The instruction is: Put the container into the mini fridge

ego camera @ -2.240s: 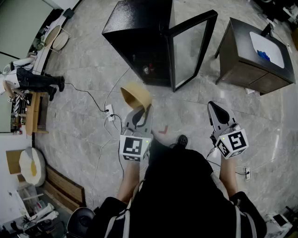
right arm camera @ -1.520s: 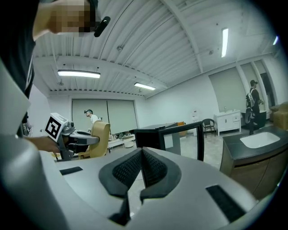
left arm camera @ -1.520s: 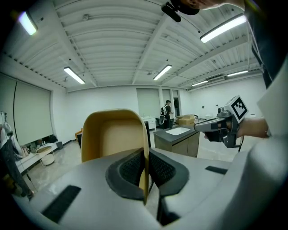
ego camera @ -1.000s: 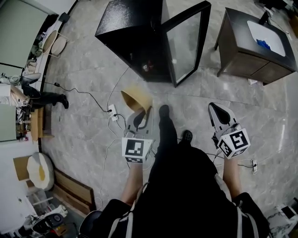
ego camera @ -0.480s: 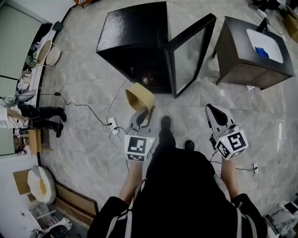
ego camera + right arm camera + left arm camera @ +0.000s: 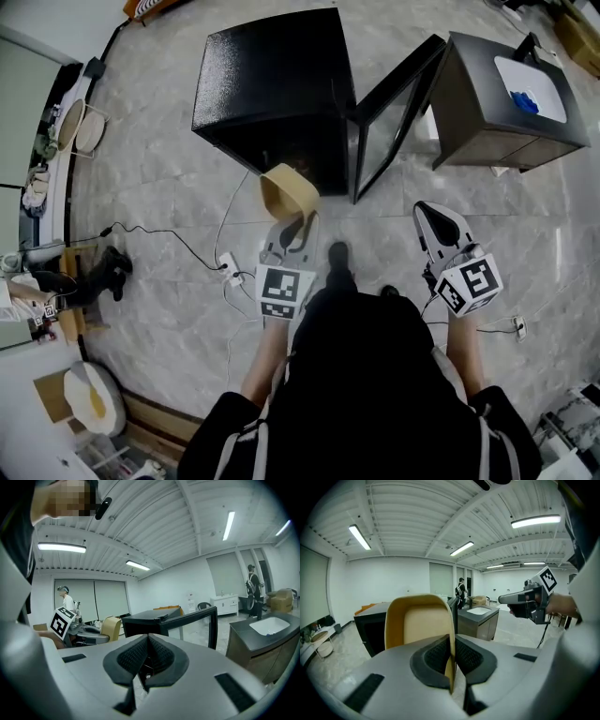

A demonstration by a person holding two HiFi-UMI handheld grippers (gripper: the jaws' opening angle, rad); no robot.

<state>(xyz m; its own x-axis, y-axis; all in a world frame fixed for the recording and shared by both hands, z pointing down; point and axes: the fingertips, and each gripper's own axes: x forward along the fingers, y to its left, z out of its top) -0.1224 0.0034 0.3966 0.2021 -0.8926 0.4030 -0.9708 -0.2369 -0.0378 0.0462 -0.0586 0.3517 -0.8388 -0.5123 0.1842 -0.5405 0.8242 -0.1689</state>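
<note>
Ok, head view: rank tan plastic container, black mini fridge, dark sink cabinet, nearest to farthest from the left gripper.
1. Tan plastic container, held in the left gripper.
2. Black mini fridge, just ahead.
3. Dark sink cabinet, upper right.

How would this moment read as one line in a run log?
left gripper: shut on container rim | right gripper: shut, empty | fridge door: open | container: not yet inside fridge
</note>
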